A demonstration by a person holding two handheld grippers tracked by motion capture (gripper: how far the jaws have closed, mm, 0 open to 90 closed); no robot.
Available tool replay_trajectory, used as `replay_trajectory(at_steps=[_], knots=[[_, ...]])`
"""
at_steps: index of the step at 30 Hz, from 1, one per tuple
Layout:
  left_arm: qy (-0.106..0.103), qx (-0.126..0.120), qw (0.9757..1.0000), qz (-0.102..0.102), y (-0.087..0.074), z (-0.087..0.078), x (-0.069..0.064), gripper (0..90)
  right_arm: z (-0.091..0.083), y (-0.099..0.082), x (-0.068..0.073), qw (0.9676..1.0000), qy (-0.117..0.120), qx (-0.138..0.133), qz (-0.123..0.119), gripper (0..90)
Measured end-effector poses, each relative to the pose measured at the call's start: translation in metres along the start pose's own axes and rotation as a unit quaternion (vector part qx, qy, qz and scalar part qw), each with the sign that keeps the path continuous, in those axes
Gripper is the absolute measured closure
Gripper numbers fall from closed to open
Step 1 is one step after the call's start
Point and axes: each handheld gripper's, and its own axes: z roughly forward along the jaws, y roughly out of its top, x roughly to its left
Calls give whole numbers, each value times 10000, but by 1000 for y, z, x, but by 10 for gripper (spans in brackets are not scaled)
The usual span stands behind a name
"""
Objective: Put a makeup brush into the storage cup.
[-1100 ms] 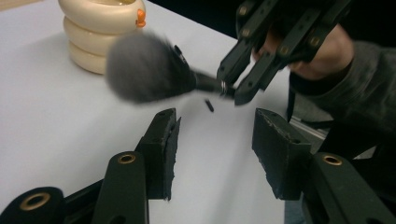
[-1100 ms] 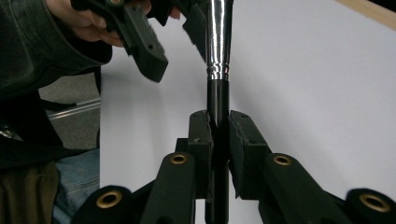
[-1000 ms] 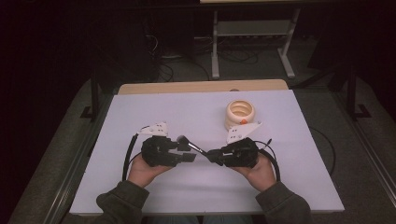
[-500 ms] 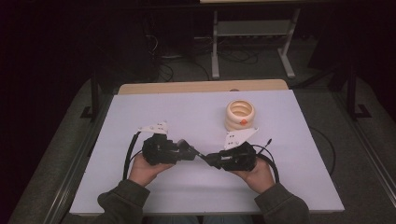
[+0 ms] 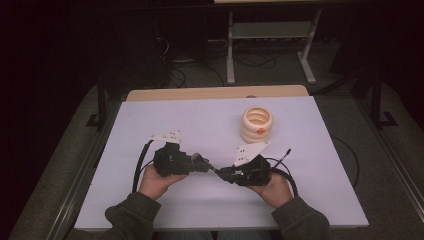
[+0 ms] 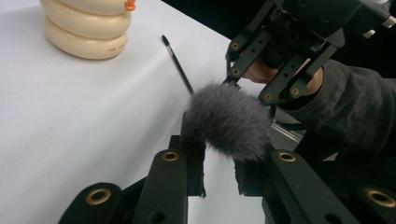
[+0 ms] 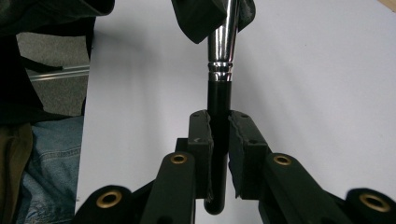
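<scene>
R tool (image 7: 219,140) clamps makeup brush (image 7: 219,95) by its black handle; L tool (image 6: 219,161), jaws just been closing, grips the ferrule behind the grey bristle head.

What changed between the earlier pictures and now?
The left gripper has just been closing its jaws around the fluffy head of the makeup brush, which lies between them. The right gripper still clamps the brush's black handle, and both hands stayed near the table's middle. The stack of cream rings has not moved.
</scene>
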Motion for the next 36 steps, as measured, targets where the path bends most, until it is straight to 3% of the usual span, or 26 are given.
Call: replay_trajectory(at_steps=[7, 11, 13, 15, 19, 20, 24, 30, 31, 32, 36], knots=[[173, 238, 9992, 259, 2, 1, -5, 774, 9, 0, 1, 9999, 39, 115, -85, 786], [199, 254, 9992, 242, 2, 0, -7, 775, 10, 0, 0, 9999, 84, 114, -95, 779], [228, 281, 9990, 280, 3, 0, -8, 775, 10, 1, 0, 9998, 133, 108, 39, 752], [287, 348, 9985, 305, 3, 1, -9, 775, 10, 2, -2, 9999, 90, 118, 32, 669], [472, 538, 9965, 442, 6, 5, -15, 776, 8, 7, -2, 9996, 164, 156, 164, 643], [511, 630, 9952, 540, 8, 6, -15, 775, 9, 9, -1, 9993, 208, 198, 252, 643], [640, 866, 9913, 751, 12, 11, -21, 776, 14, 17, 0, 9990, 165, 423, 35, 657], [645, 949, 9895, 879, 16, 14, -25, 776, 17, 24, 1, 9981, 257, 532, 175, 738], [640, 910, 9902, 842, 16, 14, -26, 776, 17, 23, 0, 9982, 240, 537, 64, 760], [653, 951, 9893, 888, 16, 14, -25, 776, 18, 23, 0, 9982, 237, 542, 49, 764], [620, 930, 9901, 848, 14, 14, -26, 770, 19, 23, 1, 9979, 313, 567, 34, 781]])
